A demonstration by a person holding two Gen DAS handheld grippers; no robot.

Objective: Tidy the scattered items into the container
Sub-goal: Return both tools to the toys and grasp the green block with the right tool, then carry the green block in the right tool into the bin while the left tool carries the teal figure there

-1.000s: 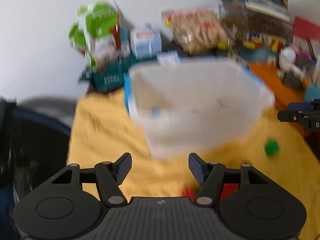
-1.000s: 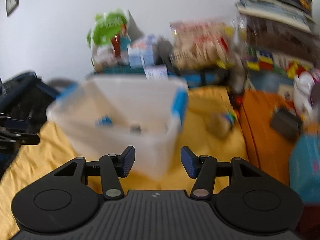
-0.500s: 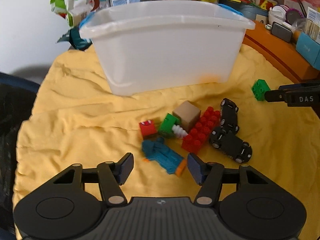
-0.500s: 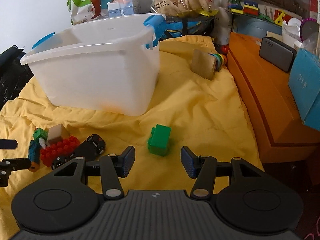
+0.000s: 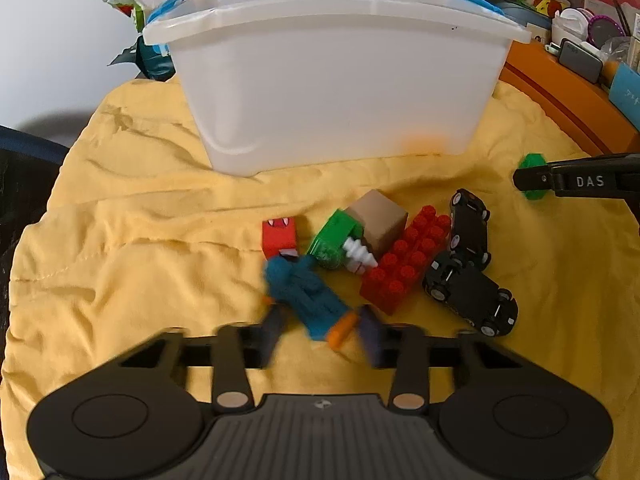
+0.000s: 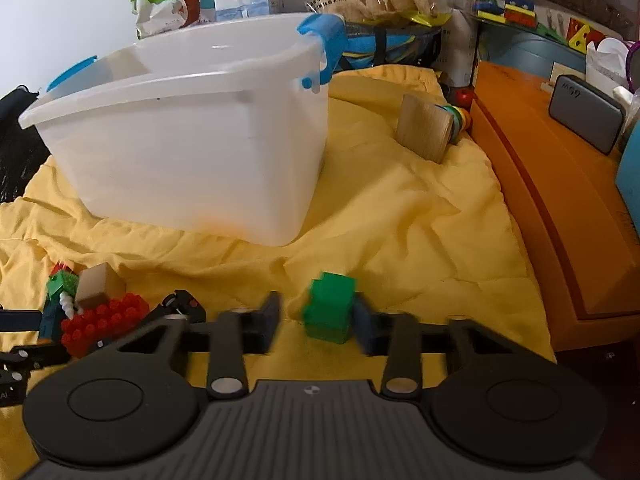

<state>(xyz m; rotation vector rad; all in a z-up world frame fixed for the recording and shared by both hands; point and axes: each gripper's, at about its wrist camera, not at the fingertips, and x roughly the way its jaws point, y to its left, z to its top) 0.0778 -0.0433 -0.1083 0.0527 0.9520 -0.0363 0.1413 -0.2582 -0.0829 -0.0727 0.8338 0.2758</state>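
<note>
Container (image 5: pixel 332 92): a translucent white plastic tub with blue handle clips (image 6: pixel 322 46) is standing upright on the yellow cloth (image 5: pixel 140 240), behind the toys. Its walls are cloudy; I am only making out a faint orange patch low on the near wall, and I cannot tell what is lying inside.

My left gripper (image 5: pixel 320 326) is closing around the teal figure (image 5: pixel 306 294), which is lying on the cloth between my blurred fingers. I cannot tell whether the pads are touching it yet. Just beyond it the red face block (image 5: pixel 280 234), green drill toy (image 5: pixel 336 240), tan cube (image 5: pixel 378 216), red brick (image 5: pixel 404 266) and two black cars (image 5: pixel 468 276) are sitting in a cluster in front of the tub.

My right gripper (image 6: pixel 316 320) is closing on the green block (image 6: pixel 330 306), resting on the cloth well right of the cluster. One finger is looking pressed to its right side; the other is standing apart from it.
</note>
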